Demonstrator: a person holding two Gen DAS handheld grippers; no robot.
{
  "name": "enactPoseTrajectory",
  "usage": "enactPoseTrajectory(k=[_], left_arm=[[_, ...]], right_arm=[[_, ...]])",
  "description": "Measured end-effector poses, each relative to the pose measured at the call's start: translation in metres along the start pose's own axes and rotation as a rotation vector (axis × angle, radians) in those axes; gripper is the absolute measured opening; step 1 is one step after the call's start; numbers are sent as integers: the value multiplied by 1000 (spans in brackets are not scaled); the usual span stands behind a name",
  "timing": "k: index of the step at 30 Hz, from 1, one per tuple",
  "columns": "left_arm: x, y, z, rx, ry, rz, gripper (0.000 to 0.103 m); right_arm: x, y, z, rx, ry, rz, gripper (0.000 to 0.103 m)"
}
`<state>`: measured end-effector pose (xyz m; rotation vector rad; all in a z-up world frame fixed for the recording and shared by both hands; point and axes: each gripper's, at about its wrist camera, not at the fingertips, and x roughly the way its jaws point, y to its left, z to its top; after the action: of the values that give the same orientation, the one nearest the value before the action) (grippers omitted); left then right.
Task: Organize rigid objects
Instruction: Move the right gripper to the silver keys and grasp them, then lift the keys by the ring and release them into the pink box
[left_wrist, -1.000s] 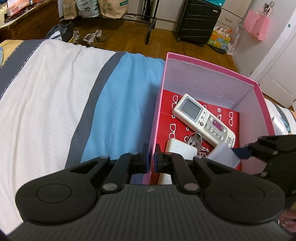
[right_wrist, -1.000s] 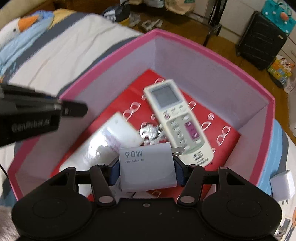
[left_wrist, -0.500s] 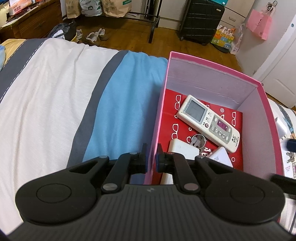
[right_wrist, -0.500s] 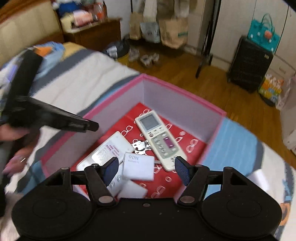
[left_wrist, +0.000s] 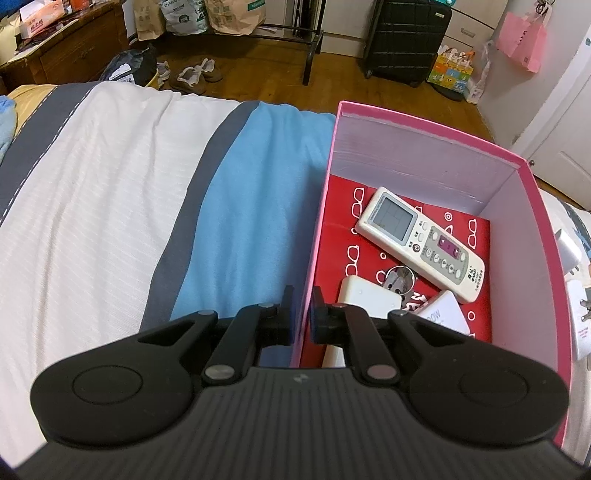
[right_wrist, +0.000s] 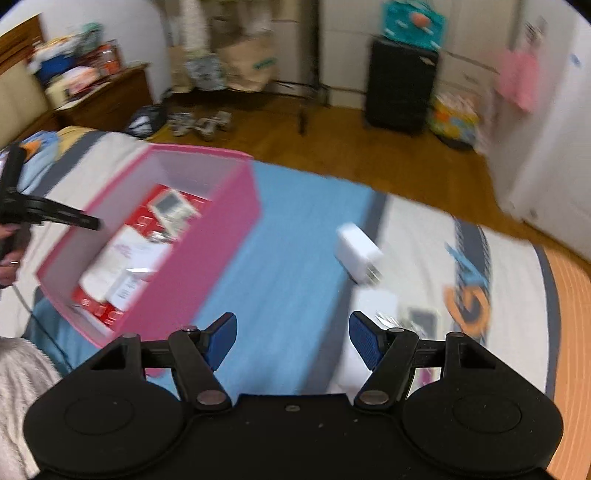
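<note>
Left wrist view: left gripper (left_wrist: 301, 314) clamped on the near left wall of the open pink cardboard box (left_wrist: 424, 129), which sits on a bed with a white, grey and blue striped cover (left_wrist: 147, 206). Inside on red patterned lining: white remote control with grey screen (left_wrist: 419, 240), flat white charger block (left_wrist: 369, 297), white 90W adapter (left_wrist: 441, 314). Wooden floor (left_wrist: 332, 79), black suitcase (left_wrist: 406, 37), shoes (left_wrist: 195, 75) beyond.

Right wrist view, blurred: right gripper (right_wrist: 293, 341) jaws apart, nothing between them, over the blue stripe. White plug adapter (right_wrist: 356, 253) lies ahead on the bedcover, well apart from the box.
</note>
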<state>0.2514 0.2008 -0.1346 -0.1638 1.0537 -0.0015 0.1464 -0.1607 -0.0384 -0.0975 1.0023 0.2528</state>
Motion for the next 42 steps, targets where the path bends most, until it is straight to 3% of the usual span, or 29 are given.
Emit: enactPoseTrajectory(k=[6, 9, 13, 16, 18, 23, 30, 31, 32, 34, 42], left_arm=[[2, -3, 2, -2, 11, 15, 7], [2, -4, 2, -1, 12, 21, 7], [3, -6, 1, 7, 14, 30, 7], [4, -7, 1, 13, 17, 38, 8], [5, -8, 1, 24, 17, 46, 8], [6, -9, 0, 27, 19, 48, 8], [6, -10, -2, 33, 21, 52, 8], [7, -9, -1, 30, 21, 50, 8], [7, -9, -1, 29, 22, 47, 8], [7, -8, 0, 25, 23, 44, 8], [7, -5, 1, 17, 22, 33, 8]], right_arm=[[30, -36, -32, 73, 17, 9, 69], [46, -49, -42, 93, 23, 3, 60], [64, -66, -49, 59, -13, -80, 57], [80, -81, -50, 88, -58, -145, 76], [98, -84, -50, 47, -85, -209, 76], [111, -83, -52, 62, -131, -141, 65], [101, -57, -56, -1, -127, -74, 63], [98, -56, -56, 7, -127, -58, 15], [97, -55, -55, 11, -114, -60, 7], [95, -55, -55, 56, -97, -22, 6], [93, -46, -60, 46, -98, -35, 6]])
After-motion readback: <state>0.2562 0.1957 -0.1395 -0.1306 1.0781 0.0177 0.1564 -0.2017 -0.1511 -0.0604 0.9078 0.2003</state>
